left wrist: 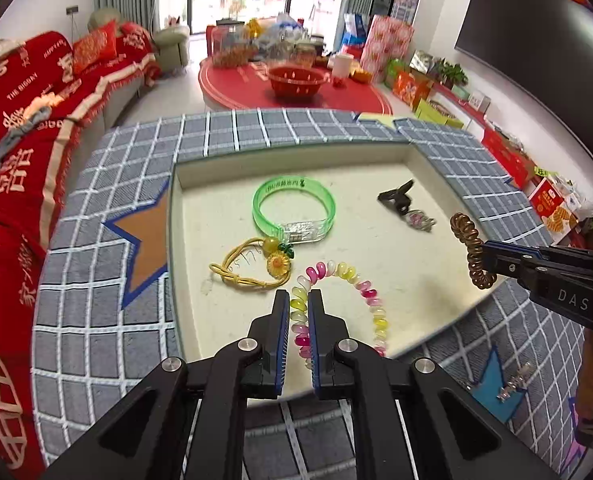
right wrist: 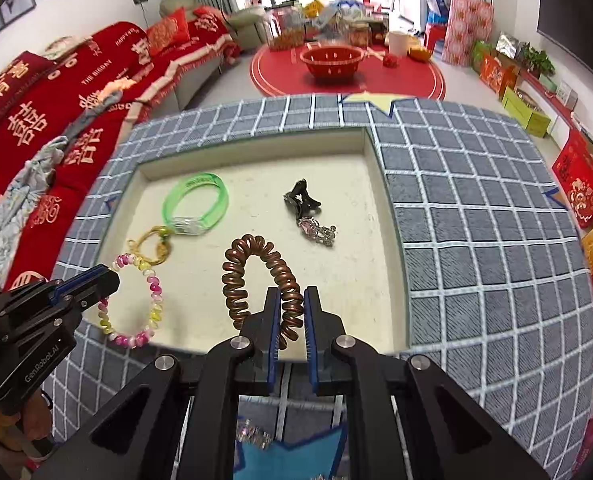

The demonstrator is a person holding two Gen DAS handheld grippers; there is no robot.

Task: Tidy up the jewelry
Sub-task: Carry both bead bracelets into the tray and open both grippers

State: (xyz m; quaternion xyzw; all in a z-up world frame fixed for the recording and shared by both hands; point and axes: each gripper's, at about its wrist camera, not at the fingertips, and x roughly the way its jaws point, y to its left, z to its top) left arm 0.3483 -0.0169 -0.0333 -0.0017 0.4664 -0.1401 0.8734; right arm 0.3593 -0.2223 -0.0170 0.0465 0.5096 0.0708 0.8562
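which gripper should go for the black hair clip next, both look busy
Right, probably. The black hair clip lies up ahead of the right gripper, far from the left gripper. But both are full: right clamps the brown coil tie, left the pastel coil tie, so release first.

right gripper point(left wrist: 492, 258): "DAS" | left gripper point(right wrist: 110, 280): "GenRobot.AI" | sofa cover point(right wrist: 96, 76): "THE BIGDAY"

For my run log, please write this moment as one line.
left gripper: shut on pastel coil | right gripper: shut on brown coil | tray: green bangle, yellow tie, black clip
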